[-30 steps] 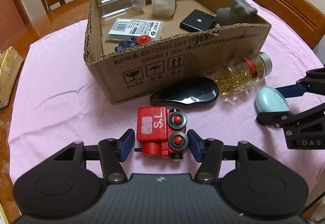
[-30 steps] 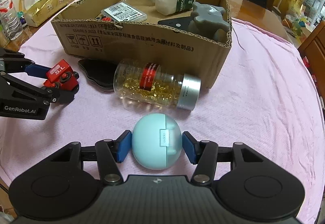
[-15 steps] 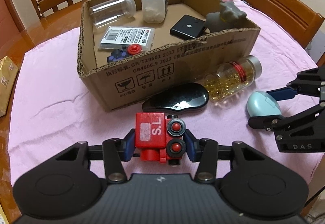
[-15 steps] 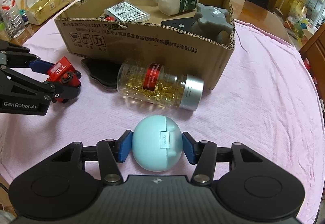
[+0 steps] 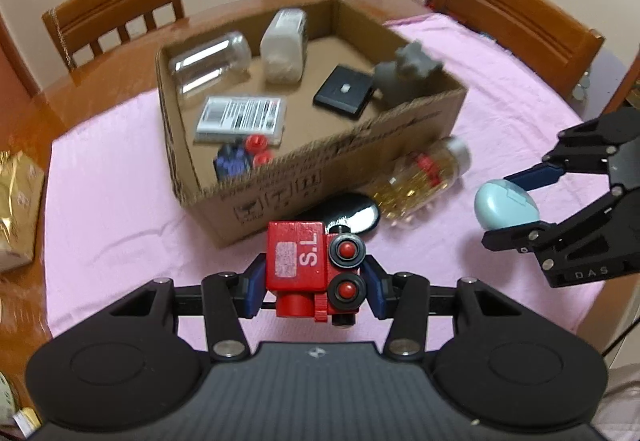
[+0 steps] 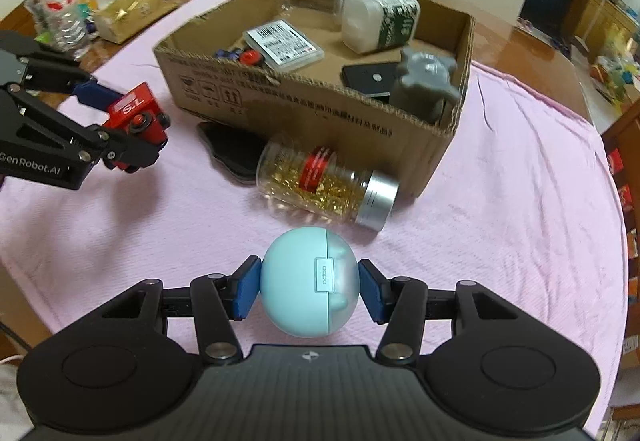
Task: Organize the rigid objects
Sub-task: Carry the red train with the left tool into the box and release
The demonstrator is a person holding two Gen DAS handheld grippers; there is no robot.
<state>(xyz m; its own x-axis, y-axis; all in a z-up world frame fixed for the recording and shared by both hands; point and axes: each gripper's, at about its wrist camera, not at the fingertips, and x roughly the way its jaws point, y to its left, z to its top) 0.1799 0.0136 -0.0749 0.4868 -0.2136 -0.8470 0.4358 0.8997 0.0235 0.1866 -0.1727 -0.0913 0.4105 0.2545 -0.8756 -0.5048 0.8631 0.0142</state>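
My left gripper [image 5: 314, 287] is shut on a red toy train [image 5: 308, 265] marked "S.L", held above the pink cloth in front of the cardboard box [image 5: 320, 177]. From the right wrist view the same red toy train [image 6: 136, 117] hangs at the left in the left gripper [image 6: 130, 125]. My right gripper [image 6: 308, 287] is shut on a pale blue egg-shaped case [image 6: 308, 281], lifted off the cloth; the left wrist view has this blue case [image 5: 506, 205] at the right between the right gripper's [image 5: 516, 203] blue pads.
The box [image 6: 304, 109] holds a clear jar, a white bottle, a labelled case, a black square and a grey figure. A jar of gold capsules [image 6: 328, 189] and a black glossy object [image 6: 232, 153] lie before it. Wooden chairs ring the table; bottles and a gold bag [image 6: 132, 9] stand far left.
Both grippers closed onto their objects and rose; the red train and the blue case have left the cloth, and the box looks farther below.
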